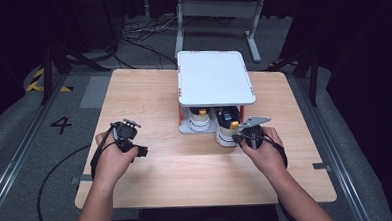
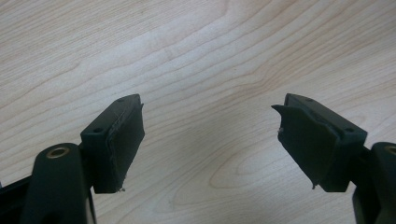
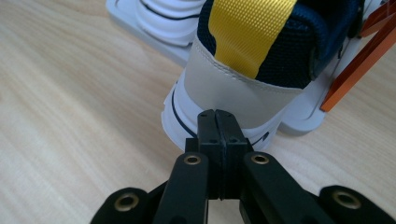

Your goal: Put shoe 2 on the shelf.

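Observation:
Two white and navy shoes stand heel-out under a small white rack (image 1: 214, 77) at the middle of the wooden table (image 1: 186, 166). The right shoe (image 1: 226, 126) sticks out past the rack's front; the left shoe (image 1: 199, 119) sits further in. My right gripper (image 1: 237, 137) is shut, with nothing between its jaws. In the right gripper view its tips (image 3: 217, 116) are right at the pale heel of the right shoe (image 3: 243, 88), below the yellow pull tab (image 3: 250, 28). My left gripper (image 1: 130, 141) hovers open over bare wood (image 2: 196, 56), its pads (image 2: 121, 140) wide apart and empty.
The rack has orange posts (image 3: 359, 60) and a white base (image 3: 303, 121) beside the right shoe. Cables lie on the floor behind the table (image 1: 141, 38), and a grey metal stand (image 1: 214, 9) is at the back.

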